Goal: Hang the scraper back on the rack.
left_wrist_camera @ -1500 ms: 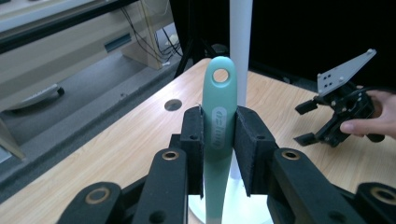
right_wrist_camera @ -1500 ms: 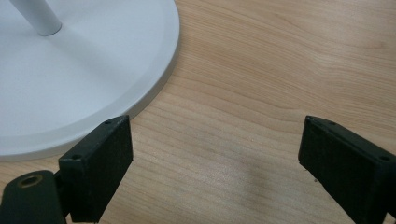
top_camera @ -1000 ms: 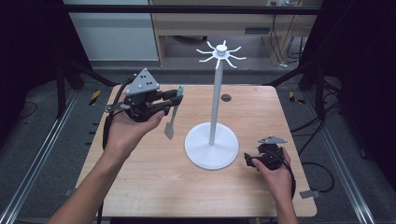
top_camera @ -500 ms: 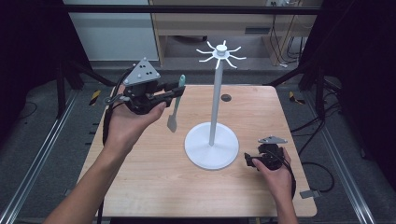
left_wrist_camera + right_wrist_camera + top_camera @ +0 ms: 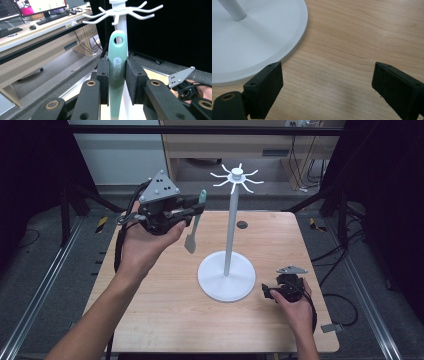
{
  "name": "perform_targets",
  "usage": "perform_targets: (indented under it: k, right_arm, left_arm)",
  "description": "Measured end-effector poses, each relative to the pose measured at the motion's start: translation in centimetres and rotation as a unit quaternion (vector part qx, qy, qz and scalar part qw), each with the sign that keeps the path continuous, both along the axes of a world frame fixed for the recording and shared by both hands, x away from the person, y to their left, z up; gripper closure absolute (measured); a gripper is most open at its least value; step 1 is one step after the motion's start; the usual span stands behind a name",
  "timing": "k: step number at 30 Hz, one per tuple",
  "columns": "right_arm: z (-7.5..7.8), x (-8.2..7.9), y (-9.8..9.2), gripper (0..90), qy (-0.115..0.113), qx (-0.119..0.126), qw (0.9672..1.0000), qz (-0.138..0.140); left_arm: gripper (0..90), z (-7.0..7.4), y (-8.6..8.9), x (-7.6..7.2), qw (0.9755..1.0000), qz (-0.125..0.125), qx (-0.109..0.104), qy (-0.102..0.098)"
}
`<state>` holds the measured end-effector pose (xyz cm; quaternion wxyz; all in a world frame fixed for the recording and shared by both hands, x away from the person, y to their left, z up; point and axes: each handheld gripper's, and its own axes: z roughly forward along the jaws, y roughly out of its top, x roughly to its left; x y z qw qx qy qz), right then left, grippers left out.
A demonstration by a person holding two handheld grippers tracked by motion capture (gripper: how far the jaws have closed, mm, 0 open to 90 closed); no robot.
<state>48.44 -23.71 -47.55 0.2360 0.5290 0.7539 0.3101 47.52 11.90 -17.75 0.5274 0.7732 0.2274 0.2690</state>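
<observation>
A spatula [image 5: 191,240] with a mint-green handle [image 5: 117,65] and a grey blade hangs upright, with my left gripper [image 5: 199,209] shut on the handle below its hanging hole. I hold it in the air left of the white hook stand [image 5: 230,232]. The stand's hooks [image 5: 122,12] spread just above and behind the handle's top. My right gripper [image 5: 268,293] rests low on the wooden table [image 5: 165,320] at the right of the stand's round base [image 5: 254,37]. Its jaws [image 5: 327,85] are open with only bare wood between them.
The stand's base [image 5: 226,280] takes up the table's middle. A dark round hole [image 5: 242,224] lies in the tabletop behind the stand. Metal frame rails run along both sides of the table. A desk with a monitor [image 5: 37,5] stands beyond.
My left hand has lifted the spatula higher and a little to the right, toward the stand's hooks. The right hand has stayed in place.
</observation>
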Motion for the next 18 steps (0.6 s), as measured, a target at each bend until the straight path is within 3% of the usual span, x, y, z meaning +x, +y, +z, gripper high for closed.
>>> perform_targets:
  k: [11,18]
  right_arm:
    - [0.0,0.0,0.0,10.5,0.000,0.000,1.0000,0.000]
    - [0.0,0.0,0.0,10.5,0.001,0.002,1.0000,0.000]
  left_arm:
    - [73.7,0.4,-0.4,1.0,0.9994,-0.008,-0.029,0.018]
    - [73.7,0.5,-0.8,1.4,0.9993,-0.007,-0.030,0.021]
